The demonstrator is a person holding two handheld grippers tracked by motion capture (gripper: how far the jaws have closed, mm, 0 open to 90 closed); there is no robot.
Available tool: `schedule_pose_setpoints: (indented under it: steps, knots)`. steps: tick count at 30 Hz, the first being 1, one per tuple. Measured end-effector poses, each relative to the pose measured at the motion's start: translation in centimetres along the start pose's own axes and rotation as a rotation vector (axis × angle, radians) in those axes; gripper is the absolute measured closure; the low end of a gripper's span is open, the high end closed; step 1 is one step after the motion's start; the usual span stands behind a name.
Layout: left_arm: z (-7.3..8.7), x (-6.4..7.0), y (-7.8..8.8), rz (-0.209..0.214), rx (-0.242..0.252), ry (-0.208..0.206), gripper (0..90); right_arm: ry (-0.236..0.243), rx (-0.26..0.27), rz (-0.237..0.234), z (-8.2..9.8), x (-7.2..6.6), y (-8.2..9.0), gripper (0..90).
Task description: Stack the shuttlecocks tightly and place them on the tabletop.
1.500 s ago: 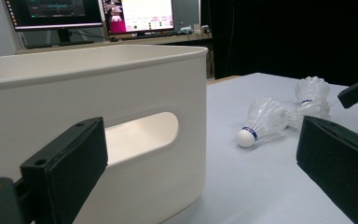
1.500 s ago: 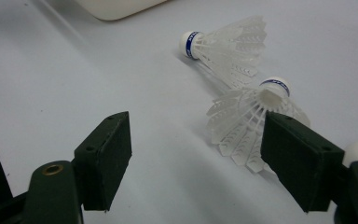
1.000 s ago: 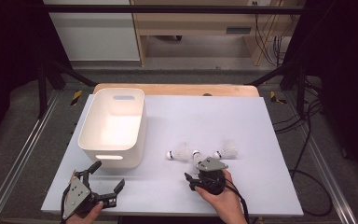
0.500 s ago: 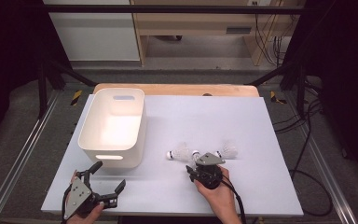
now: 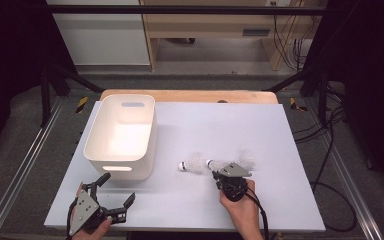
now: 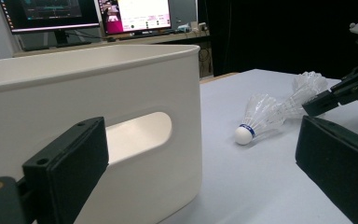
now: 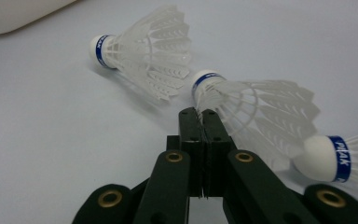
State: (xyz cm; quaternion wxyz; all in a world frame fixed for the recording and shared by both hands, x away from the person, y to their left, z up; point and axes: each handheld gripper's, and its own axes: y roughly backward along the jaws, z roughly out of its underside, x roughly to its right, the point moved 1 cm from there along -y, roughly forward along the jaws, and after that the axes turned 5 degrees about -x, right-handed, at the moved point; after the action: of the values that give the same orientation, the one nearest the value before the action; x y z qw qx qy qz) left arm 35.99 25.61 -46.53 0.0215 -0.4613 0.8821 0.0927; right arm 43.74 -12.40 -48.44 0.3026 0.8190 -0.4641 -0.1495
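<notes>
Three white feathered shuttlecocks lie in a row on the white table: the left one [image 5: 192, 164] [image 7: 144, 44], the middle one [image 5: 219, 164] [image 7: 256, 107] and the right one [image 5: 245, 157] [image 7: 324, 156]. My right gripper [image 5: 215, 173] [image 7: 198, 114] has just been closing. Its jaws now meet on the edge of the middle shuttlecock's feather skirt, just behind the cork. My left gripper [image 5: 116, 190] [image 6: 200, 163] stands open near the table's front left corner with nothing between its jaws. It faces the white basket [image 5: 130, 172] [image 6: 121, 84].
The basket has a slot handle in its near wall and looks bare inside. The left gripper view shows the left shuttlecock [image 6: 256, 116] and the right gripper [image 6: 349, 88] beyond the basket's corner. A wooden board [image 5: 190, 95] edges the table's far side.
The right gripper's jaws have come together at the middle shuttlecock, and the hand has shifted slightly toward it. The left gripper has stayed still and open.
</notes>
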Motion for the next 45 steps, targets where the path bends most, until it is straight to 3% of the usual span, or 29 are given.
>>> schedule_pose_setpoints:
  steps: [8,12,14,18,24,30,45]
  knots:
    - [0.0,0.0,0.0,-0.003,0.0,0.001,2.8,0.033,0.027,-0.009,-0.5,0.8,0.5,90.0]
    - [0.0,-0.1,0.0,-0.002,0.0,0.002,2.8,0.046,0.055,-0.069,-1.1,1.3,0.5,90.0]
    - [0.0,-0.1,0.0,-0.002,0.0,0.003,2.8,0.072,0.05,-0.068,-1.3,1.5,0.3,90.0]
    - [0.1,-0.1,0.0,-0.002,-0.002,0.003,2.8,0.106,0.062,-0.114,-1.7,1.8,0.2,90.0]
    - [0.1,-0.1,0.0,-0.001,-0.003,0.004,2.8,0.164,0.052,-0.191,-1.9,1.4,-0.2,90.0]
    - [0.1,-0.1,-0.1,-0.001,-0.004,0.004,2.8,0.189,0.052,-0.258,-2.1,1.0,-0.6,90.0]
    - [0.1,-0.1,-0.1,0.0,-0.004,0.003,2.8,0.214,0.023,-0.339,-2.2,0.2,-1.7,90.0]
